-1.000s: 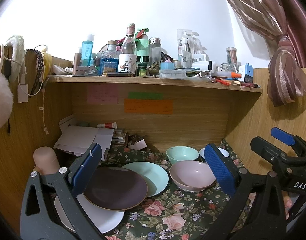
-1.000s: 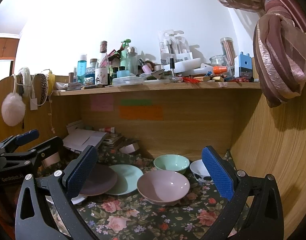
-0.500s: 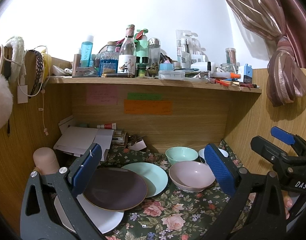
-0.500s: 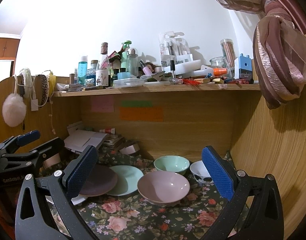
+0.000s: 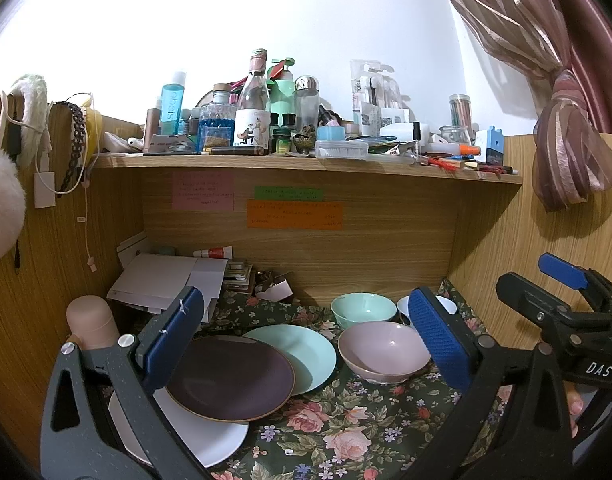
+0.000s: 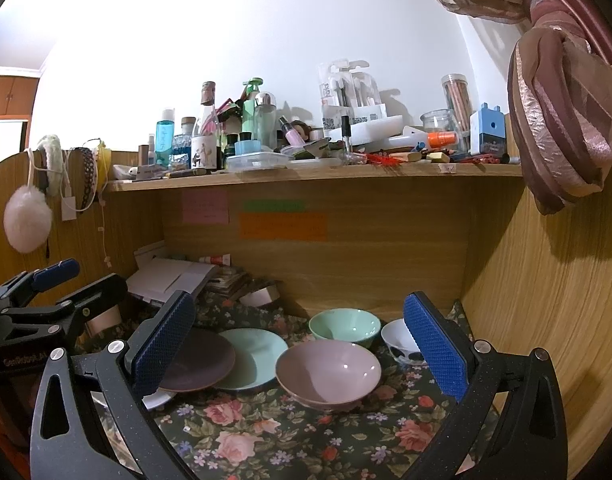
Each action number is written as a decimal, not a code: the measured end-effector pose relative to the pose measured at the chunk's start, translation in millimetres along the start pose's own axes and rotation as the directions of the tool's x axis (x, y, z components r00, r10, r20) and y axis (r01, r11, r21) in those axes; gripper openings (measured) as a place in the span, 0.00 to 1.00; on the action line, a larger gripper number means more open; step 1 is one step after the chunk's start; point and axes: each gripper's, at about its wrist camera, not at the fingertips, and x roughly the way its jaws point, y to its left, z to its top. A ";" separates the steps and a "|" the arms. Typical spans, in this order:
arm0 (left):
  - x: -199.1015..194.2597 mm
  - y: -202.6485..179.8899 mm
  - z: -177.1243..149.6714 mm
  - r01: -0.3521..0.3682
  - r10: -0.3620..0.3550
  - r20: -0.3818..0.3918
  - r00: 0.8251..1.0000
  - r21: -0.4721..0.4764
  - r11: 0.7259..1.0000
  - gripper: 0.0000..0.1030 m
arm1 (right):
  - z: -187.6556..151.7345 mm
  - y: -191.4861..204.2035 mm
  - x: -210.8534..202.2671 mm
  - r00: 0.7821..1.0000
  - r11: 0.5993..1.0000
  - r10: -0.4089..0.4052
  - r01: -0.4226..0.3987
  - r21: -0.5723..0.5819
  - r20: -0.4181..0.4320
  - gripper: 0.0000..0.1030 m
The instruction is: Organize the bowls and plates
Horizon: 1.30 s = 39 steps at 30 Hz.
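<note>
Almost nothing has moved: my left hand-held gripper (image 5: 301, 344) and right hand-held gripper (image 6: 297, 350) hover spread and empty, approaching; next, pinch the pink bowl (image 6: 328, 374) at lower centre.

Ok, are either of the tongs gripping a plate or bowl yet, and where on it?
Nothing is held. The left tongs and the right tongs are both open, above the dishes and touching none.
</note>
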 end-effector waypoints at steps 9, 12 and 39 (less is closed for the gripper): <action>0.4 -2.3 -0.2 -0.002 0.002 -0.002 1.000 0.002 1.000 1.00 | -1.8 0.6 2.8 1.000 1.000 0.000 0.000 -0.001 -0.007 1.00; 0.4 -2.2 -0.3 -0.002 0.002 -0.002 1.000 0.001 1.000 1.00 | -1.4 0.3 2.5 1.000 1.000 0.000 0.000 0.000 -0.007 1.00; 28.7 33.4 -25.5 -0.056 0.052 -0.101 0.994 -0.034 0.998 1.00 | -16.3 6.6 34.1 0.995 1.000 0.028 -0.029 -0.005 -0.099 1.00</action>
